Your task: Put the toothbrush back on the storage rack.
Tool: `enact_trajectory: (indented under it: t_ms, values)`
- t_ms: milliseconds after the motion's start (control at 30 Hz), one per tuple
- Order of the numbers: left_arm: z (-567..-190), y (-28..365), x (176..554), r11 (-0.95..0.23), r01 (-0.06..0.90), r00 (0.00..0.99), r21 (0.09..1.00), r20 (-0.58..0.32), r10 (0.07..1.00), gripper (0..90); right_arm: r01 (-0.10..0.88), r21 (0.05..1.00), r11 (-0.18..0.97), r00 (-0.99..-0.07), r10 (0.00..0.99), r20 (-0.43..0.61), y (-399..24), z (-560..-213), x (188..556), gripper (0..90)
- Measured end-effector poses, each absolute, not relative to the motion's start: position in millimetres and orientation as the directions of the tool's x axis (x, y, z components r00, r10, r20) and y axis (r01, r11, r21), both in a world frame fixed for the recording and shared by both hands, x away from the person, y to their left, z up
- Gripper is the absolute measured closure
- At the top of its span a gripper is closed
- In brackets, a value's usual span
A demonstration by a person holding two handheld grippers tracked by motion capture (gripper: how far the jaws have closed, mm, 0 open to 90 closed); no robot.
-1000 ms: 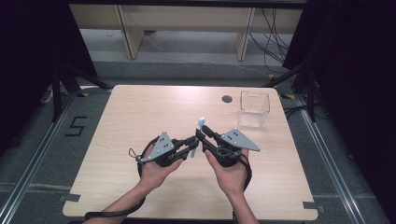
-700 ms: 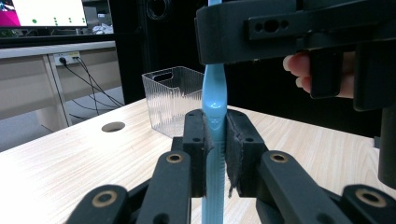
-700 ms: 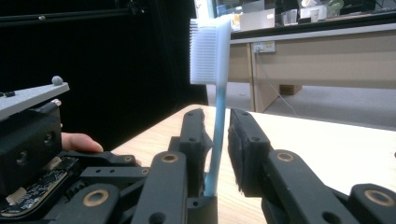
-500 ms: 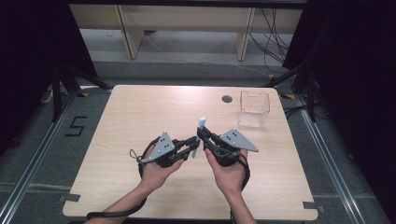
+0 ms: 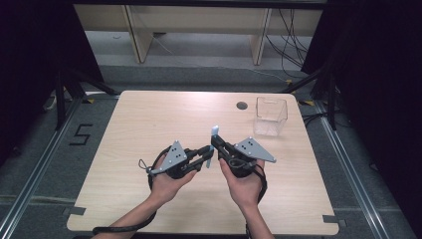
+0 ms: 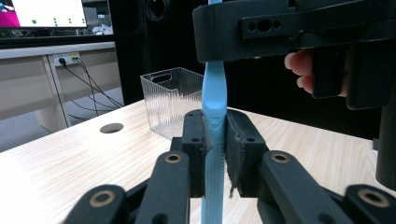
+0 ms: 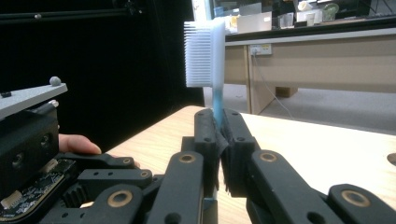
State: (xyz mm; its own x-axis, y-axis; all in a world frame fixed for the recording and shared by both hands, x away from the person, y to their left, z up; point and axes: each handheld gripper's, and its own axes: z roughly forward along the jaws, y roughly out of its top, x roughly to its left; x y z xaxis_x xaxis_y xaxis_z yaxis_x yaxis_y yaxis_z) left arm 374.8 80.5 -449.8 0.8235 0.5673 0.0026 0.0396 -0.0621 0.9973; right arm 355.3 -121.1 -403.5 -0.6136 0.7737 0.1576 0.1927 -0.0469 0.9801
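High view: I have both claws meeting just below the middle of the frame, over the surface [image 5: 149, 119]. The left claw [image 5: 208, 151] and the right claw [image 5: 217, 144] both clamp the same toothbrush [image 5: 214, 134]. It stands nearly upright, its pale head poking up above the right claw and its blue handle running down between the two. The clear bin [image 5: 271, 115] sits toward the upper right of the frame, well apart and on the right claw's side.

Left gripper view: my left claw [image 6: 215, 135] is closed on the blue handle [image 6: 214, 121], low on its length. The handle's long axis runs straight up the frame into the right claw's body above. The bin [image 6: 175, 100] lies beyond, just left of centre.

Right gripper view: my right claw [image 7: 218, 128] has just been closing and now pinches the neck of the toothbrush [image 7: 217, 100], right below the white bristle head [image 7: 201, 53], which points left. With two grips stacked along one upright axis, I judge the right hand is the nearer one to carry it to the bin once the left lets go.
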Motion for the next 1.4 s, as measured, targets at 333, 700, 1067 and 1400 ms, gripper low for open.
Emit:
enact_trajectory:
  t_ms: [333,700,1067,1400]
  values:
    - [-454,95,373,-0.124,0.035,0.816,0.992,0.043,0.576,53.0,0.182,0.983,-0.033,-0.593,0.794,0.137,-130,-399,356,86.4]
    - [-467,129,371,-0.188,0.057,0.783,0.981,0.073,0.618,39.5,0.164,0.986,-0.032,-0.563,0.817,0.120,-143,-397,359,86.3]
    - [-468,142,373,-0.196,0.066,0.762,0.978,0.077,0.643,38.8,0.160,0.986,-0.043,-0.551,0.825,0.125,-150,-394,361,86.3]
    - [-470,154,375,-0.206,0.077,0.745,0.976,0.081,0.662,38.4,0.160,0.986,-0.047,-0.518,0.846,0.125,-162,-390,363,86.3]
